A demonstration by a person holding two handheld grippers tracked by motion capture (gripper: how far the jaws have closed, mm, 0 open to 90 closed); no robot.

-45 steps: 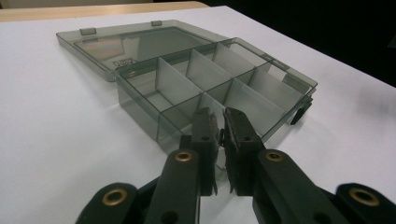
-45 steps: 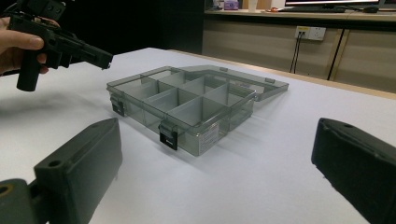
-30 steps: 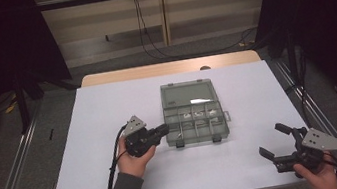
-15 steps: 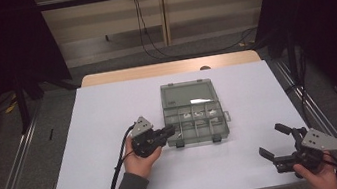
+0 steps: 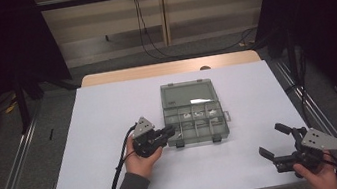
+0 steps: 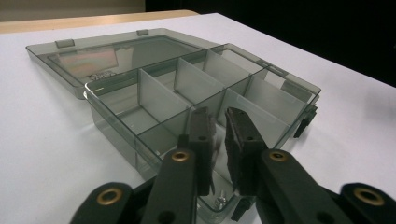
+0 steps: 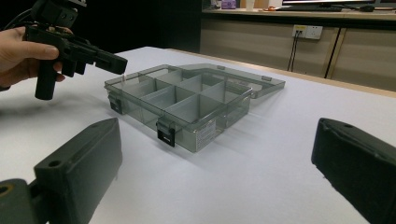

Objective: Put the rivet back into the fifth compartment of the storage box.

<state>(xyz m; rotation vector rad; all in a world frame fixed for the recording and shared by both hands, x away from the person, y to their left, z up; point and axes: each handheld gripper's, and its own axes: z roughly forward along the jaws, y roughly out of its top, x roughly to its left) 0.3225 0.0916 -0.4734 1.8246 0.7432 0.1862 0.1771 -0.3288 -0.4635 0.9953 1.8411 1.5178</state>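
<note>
Two tools are at work over a white worktop (image 5: 102, 135). In the high view the left tool (image 5: 171, 132) sits just left of centre, its tips at the near left corner of a smoky clear organizer box (image 5: 195, 120). In the left gripper view its jaws stand nearly pressed together with a narrow gap between them, poised over the box's nearest compartment; whether they pinch anything there is too small to tell. Small metal bits lie at the bottom of that compartment, between the jaws' bases. The right gripper view shows this tool (image 7: 114, 63) at upper left, held by a hand (image 7: 16, 53), its tips just above the box's corner.

The box (image 6: 187, 98) lies open near the middle of the frame, its lid (image 5: 187, 93) folded flat toward the top of the picture, dividers splitting the tray into compartments and two dark latches on its near wall.

At lower right in the high view, the right tool (image 5: 274, 142) rests well apart from the box, its jaws spread wide and holding nothing.
</note>
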